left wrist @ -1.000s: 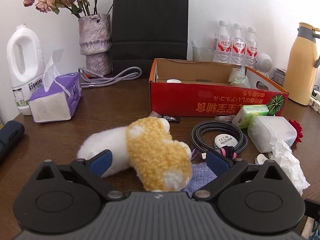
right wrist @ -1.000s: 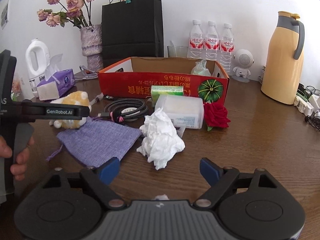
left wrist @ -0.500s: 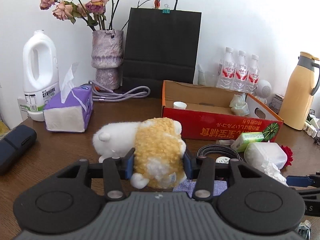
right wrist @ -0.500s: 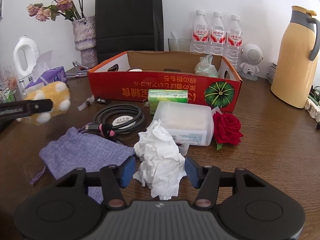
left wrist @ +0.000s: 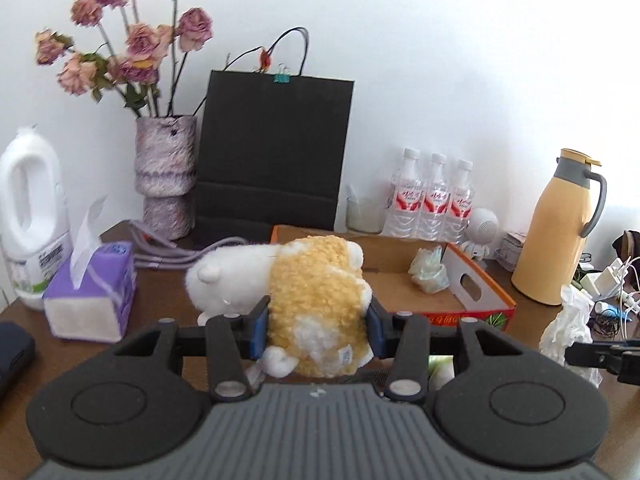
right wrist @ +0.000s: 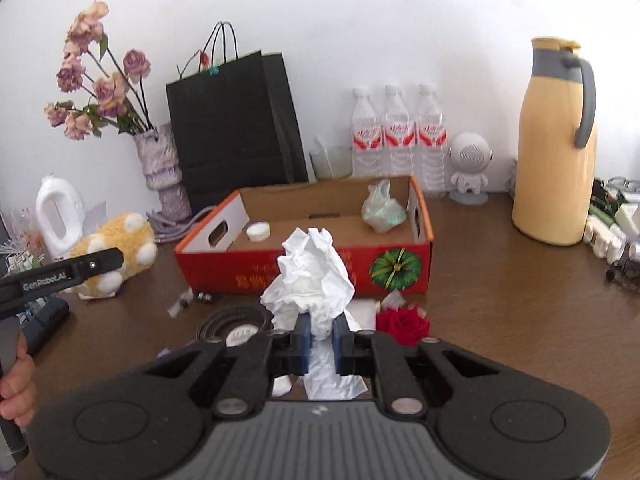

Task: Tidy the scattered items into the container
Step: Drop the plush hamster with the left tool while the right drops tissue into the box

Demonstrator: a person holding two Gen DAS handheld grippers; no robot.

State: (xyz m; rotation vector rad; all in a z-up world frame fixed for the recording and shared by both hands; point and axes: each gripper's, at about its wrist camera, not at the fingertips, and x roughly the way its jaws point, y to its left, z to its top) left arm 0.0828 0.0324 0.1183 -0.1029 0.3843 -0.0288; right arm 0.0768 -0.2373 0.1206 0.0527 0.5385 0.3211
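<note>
While the left gripper (left wrist: 316, 332) clamps its fingers on the plush (left wrist: 316, 300), apparently clear of the table (left wrist: 160, 292), the right gripper (right wrist: 321, 340), fingers just closed narrow, pinches the tissue (right wrist: 310, 276) before the box (right wrist: 400, 268).

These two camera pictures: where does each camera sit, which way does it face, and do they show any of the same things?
Left wrist view: sits on the left gripper, looking forward over its jaws, shut on the plush toy, toward the red box and back wall.
Right wrist view: sits on the right gripper, jaws shut on the crumpled tissue, facing the same box; the person's hand shows at the left edge.
Shared: box, plush toy, tissue, black bag, water bottles, yellow jug.
</note>
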